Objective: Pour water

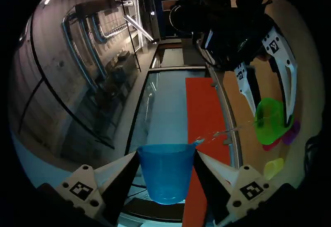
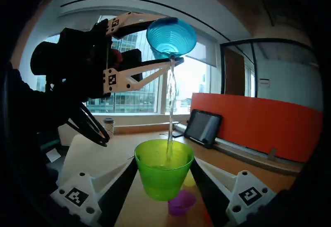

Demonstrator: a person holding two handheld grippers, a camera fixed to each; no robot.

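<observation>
My left gripper is shut on a blue cup, which is tipped over. In the right gripper view that blue cup hangs high up, held by the left gripper, and a stream of water falls from its rim into the green cup. My right gripper is shut on the green cup and holds it upright above the wooden table. In the left gripper view the green cup sits between the right gripper's white fingers, with water drops arcing toward it.
Purple and yellow cups stand on the table under the green cup; purple, yellow and red cups show in the left gripper view. A tablet leans by an orange partition. Windows lie behind.
</observation>
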